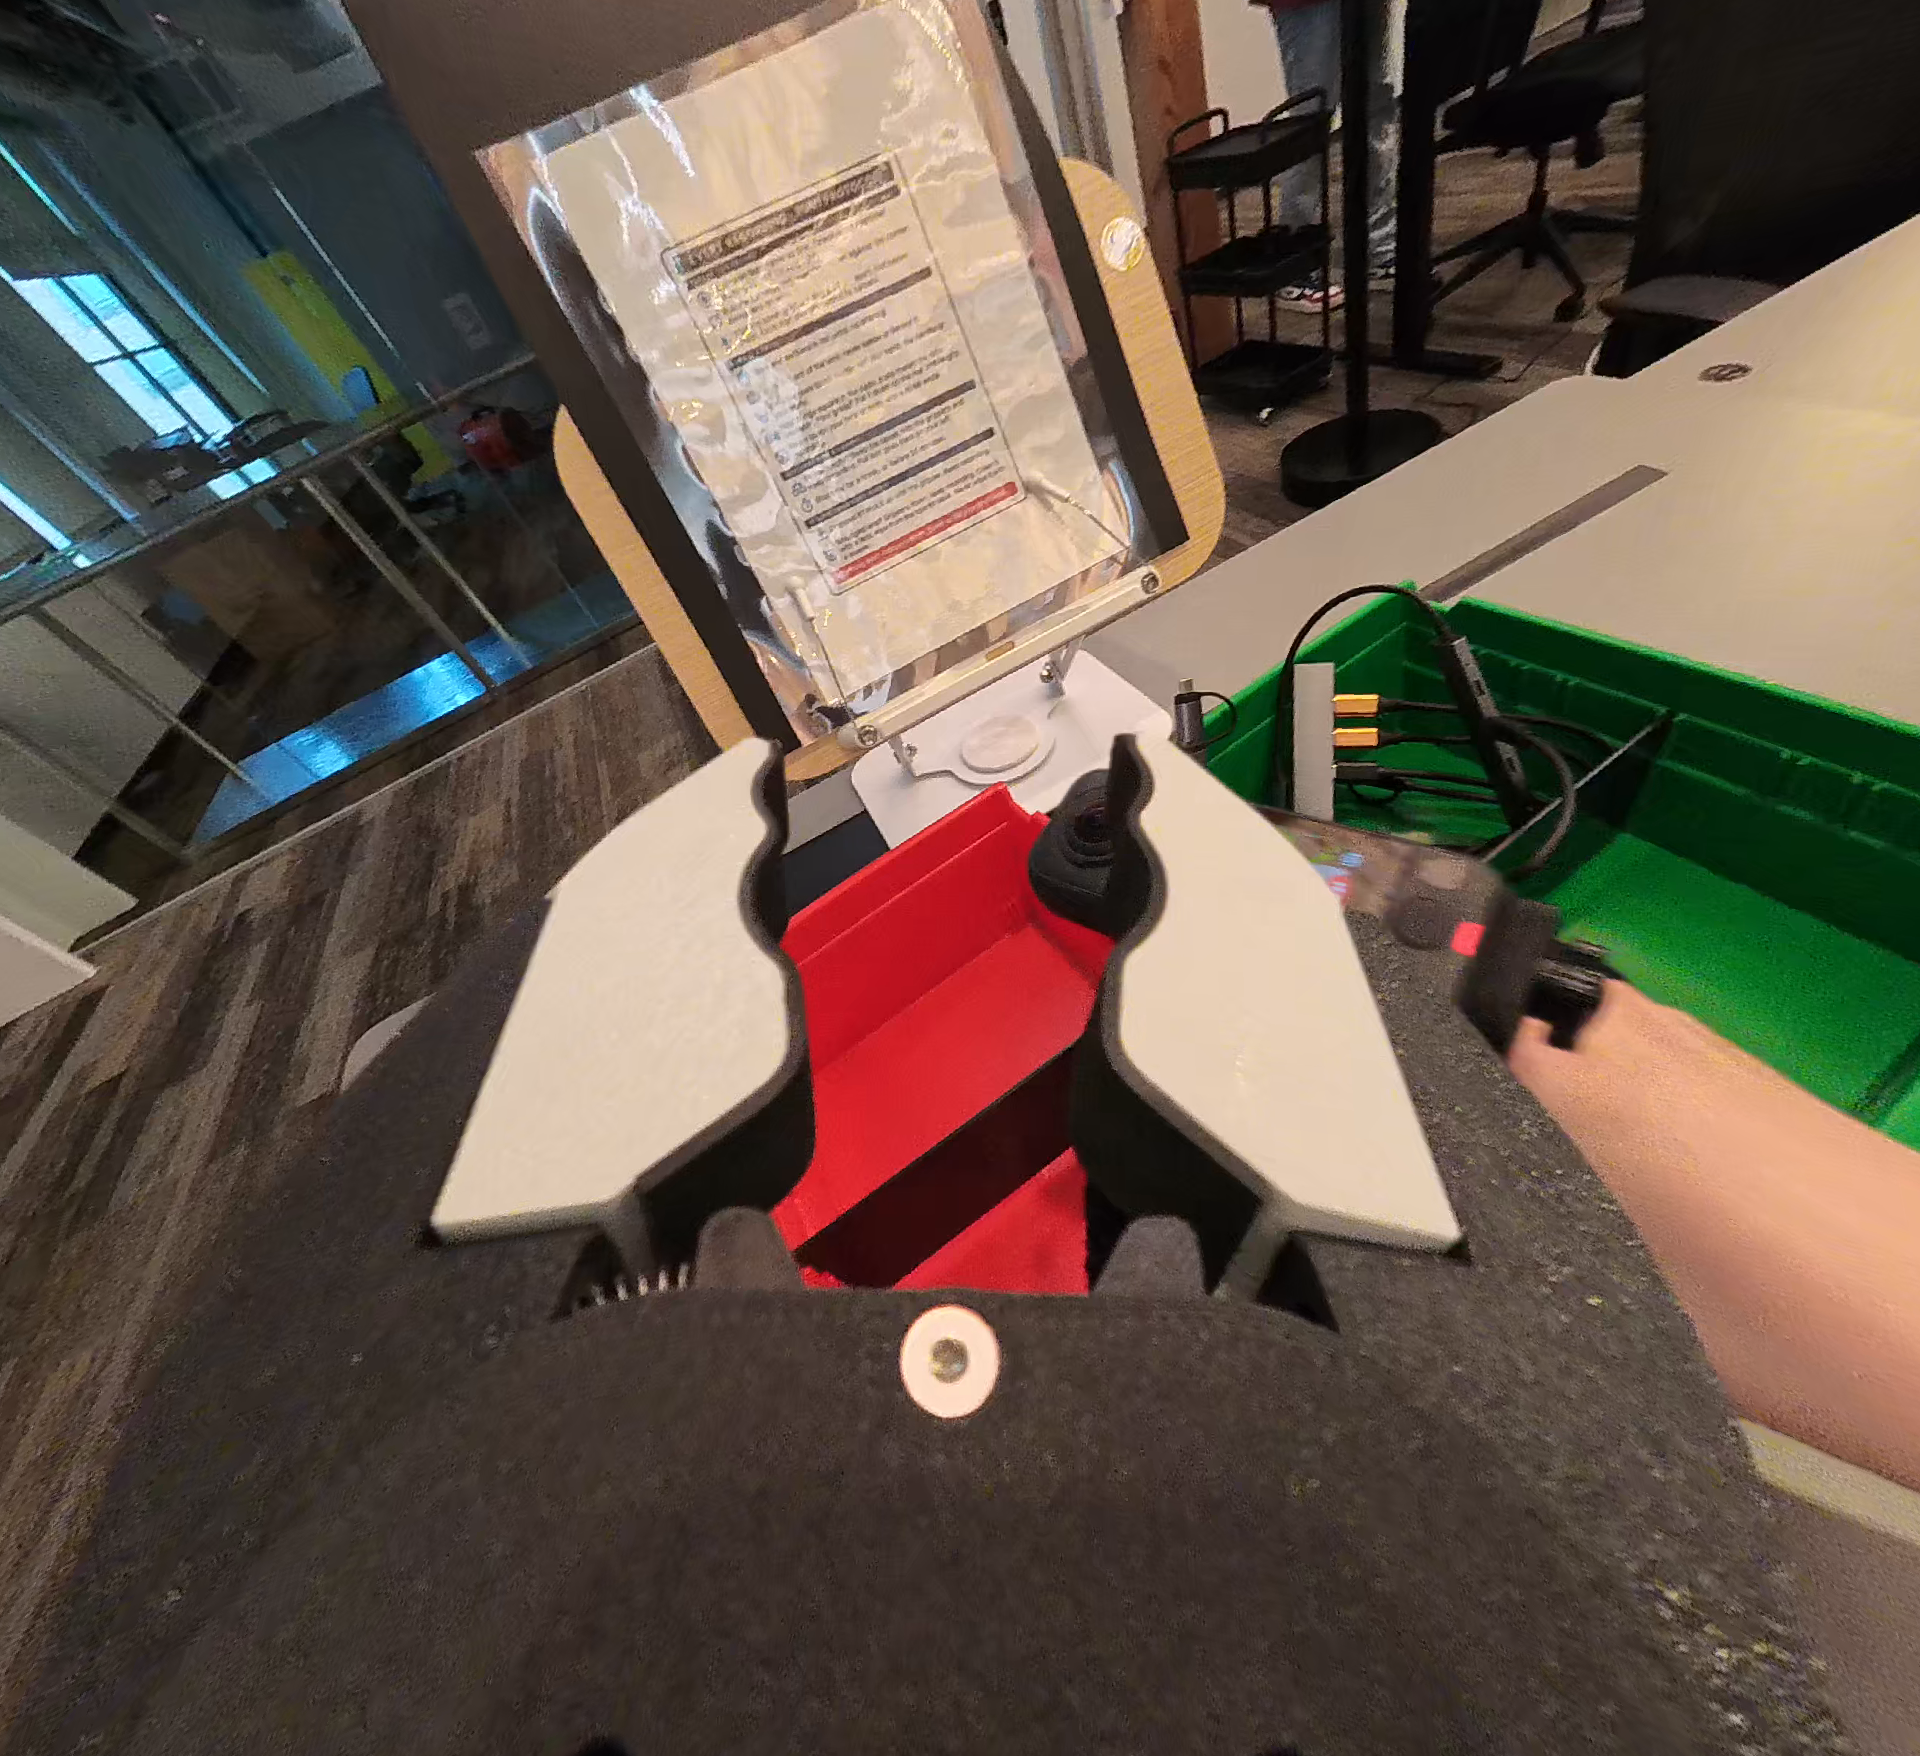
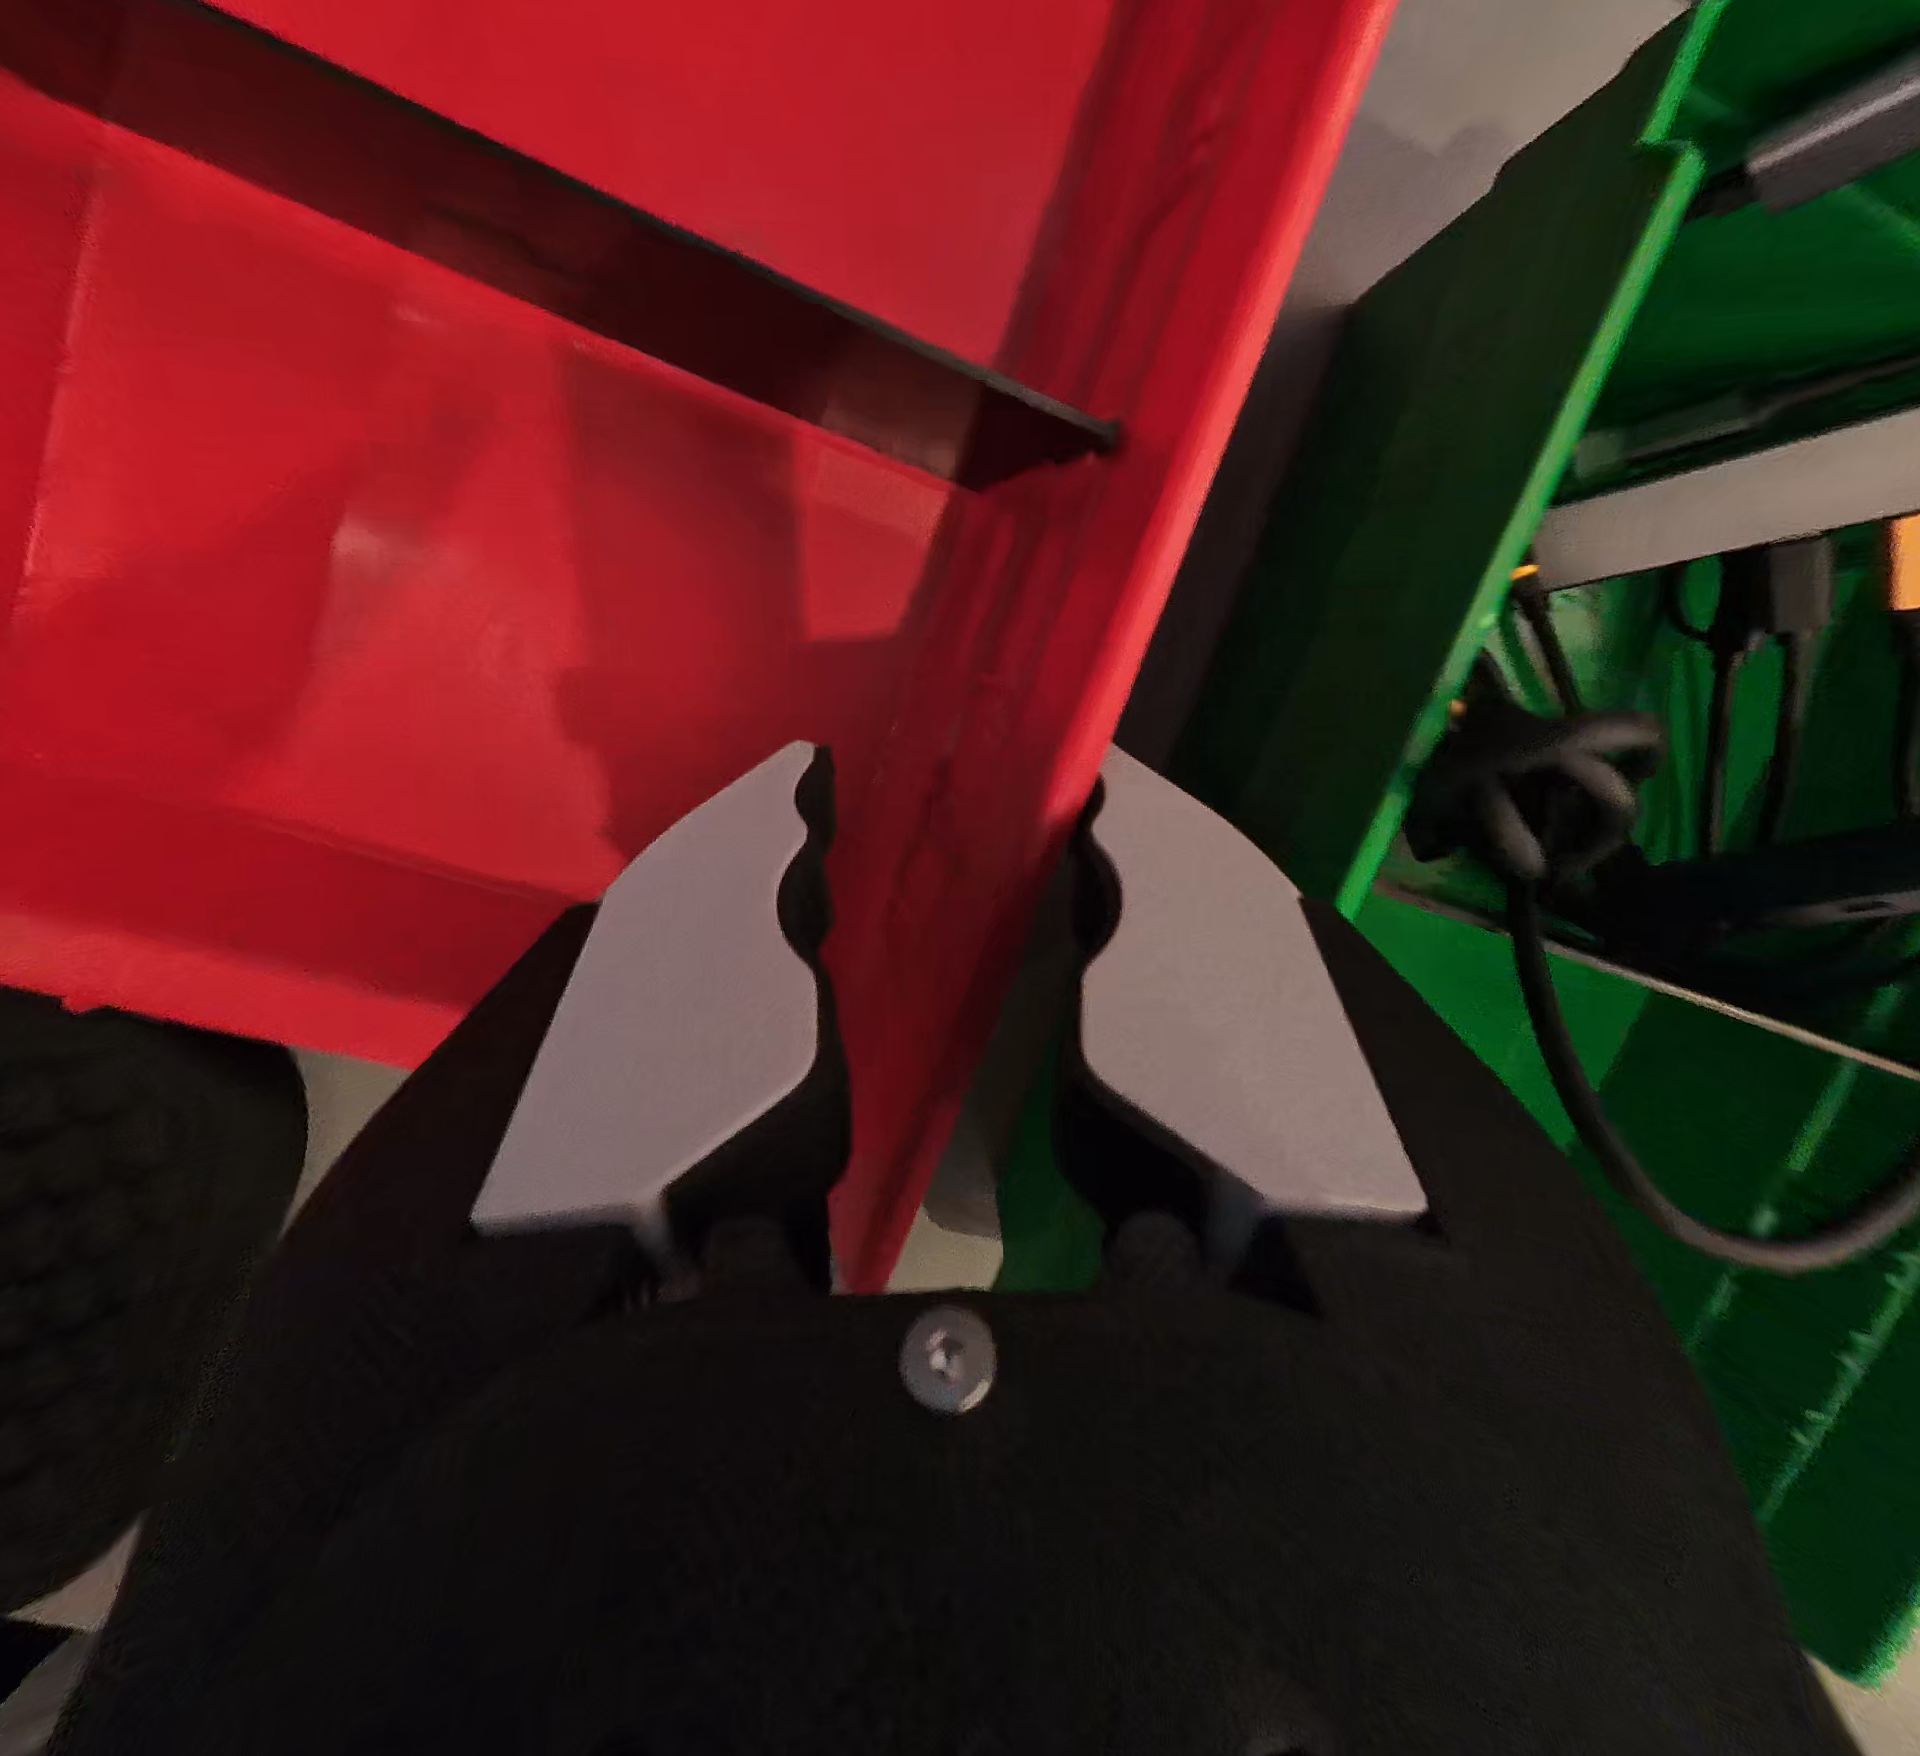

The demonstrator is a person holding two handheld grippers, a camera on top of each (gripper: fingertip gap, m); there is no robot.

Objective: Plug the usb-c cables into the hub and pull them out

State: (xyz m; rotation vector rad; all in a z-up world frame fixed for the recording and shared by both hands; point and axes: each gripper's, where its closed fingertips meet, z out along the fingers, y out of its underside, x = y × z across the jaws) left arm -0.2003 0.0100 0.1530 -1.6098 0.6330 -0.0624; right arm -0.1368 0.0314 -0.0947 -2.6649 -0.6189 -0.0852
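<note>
My left gripper [image 1: 951, 776] hanging wide open w/ nothing between fingers, red bin [image 1: 914, 989] below, my right gripper [image 2: 956, 771] gaping either side of red bin wall [image 2: 1039, 771], hub [image 1: 1314, 735] w/ cables [image 1: 1455, 740] plugged in sitting in green bin [image 1: 1714, 771] at 2 o'clock.

Your right gripper [image 2: 956, 797] straddles the red bin [image 2: 1039, 667] wall. A black divider [image 2: 582, 272] crosses that bin; the green bin [image 1: 1766, 771] holds tangled cables [image 1: 1455, 771].
</note>
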